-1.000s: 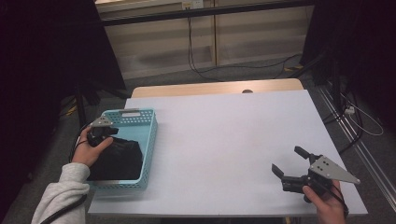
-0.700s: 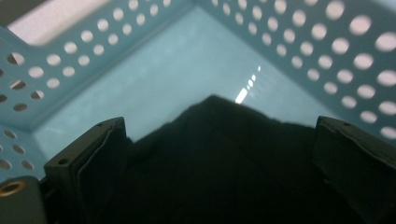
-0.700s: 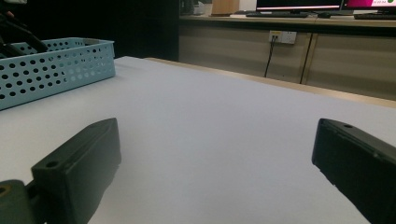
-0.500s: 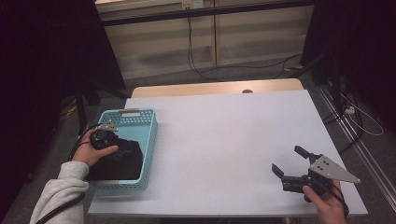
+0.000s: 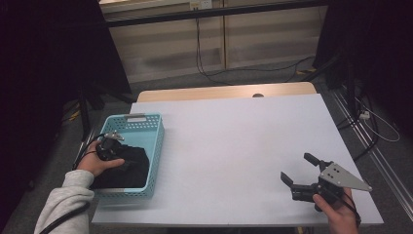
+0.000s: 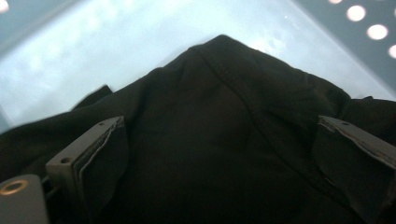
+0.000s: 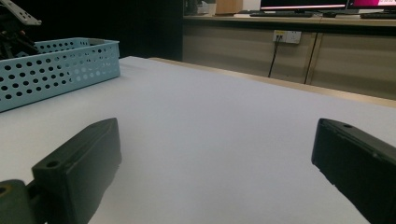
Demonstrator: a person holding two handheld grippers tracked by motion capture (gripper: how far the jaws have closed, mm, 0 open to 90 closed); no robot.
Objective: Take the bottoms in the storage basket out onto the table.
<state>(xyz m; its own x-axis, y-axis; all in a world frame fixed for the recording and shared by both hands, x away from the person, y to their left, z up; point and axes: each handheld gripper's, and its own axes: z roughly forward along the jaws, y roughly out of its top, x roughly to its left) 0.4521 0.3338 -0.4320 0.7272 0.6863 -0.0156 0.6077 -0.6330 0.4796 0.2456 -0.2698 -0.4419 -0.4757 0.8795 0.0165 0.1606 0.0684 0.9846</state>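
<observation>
The dark cloth (image 6: pixel 219 140) lies bunched in the blue basket (image 5: pixel 151 127) at the table's left edge — directly between the left gripper (image 6: pixel 224 154)'s 2 spread jaws. The right gripper (image 5: pixel 306 171), jaws apart and empty, hovers well away.

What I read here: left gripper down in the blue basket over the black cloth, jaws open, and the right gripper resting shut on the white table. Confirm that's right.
One thing is wrong: the right gripper is not shut. Its jaws stand wide apart, with bare white table between them, as the right gripper view shows. The rest holds: the left gripper is down in the blue basket over the black cloth, jaws open.
</observation>
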